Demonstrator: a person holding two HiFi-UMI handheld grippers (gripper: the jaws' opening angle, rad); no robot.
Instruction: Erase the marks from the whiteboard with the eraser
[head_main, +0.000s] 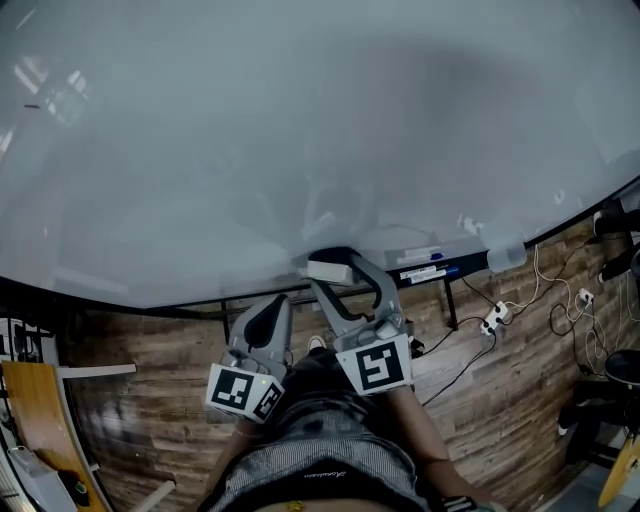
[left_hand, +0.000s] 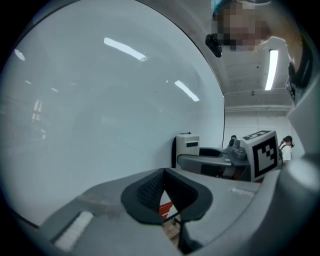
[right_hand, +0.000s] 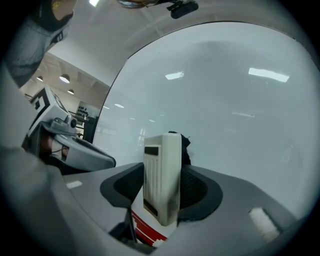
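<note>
two grippers: both low, by the bottom rim of the whiteboard (head_main: 300, 130)
right gripper (right_hand: 162, 187): jaws clamped on the eraser (right_hand: 161, 175), one dark pad on each broad side
eraser: white ribbed body, upright between the pads, dark felt end pointed at the board; contact with the board not clear
eraser position: at the board's lower rim, just left of the marker ledge (head_main: 430, 268)
left gripper (left_hand: 165, 192): jaws together, nothing between the pads; tip just under the board's rim, close beside the right gripper on its left
whiteboard surface: pale and glossy, ceiling lights mirrored in it, faint grey smears above the eraser
ledge: markers lying along it
floor (head_main: 150, 330): wood pattern, white power strip (head_main: 493, 320) with cables off to the right
</note>
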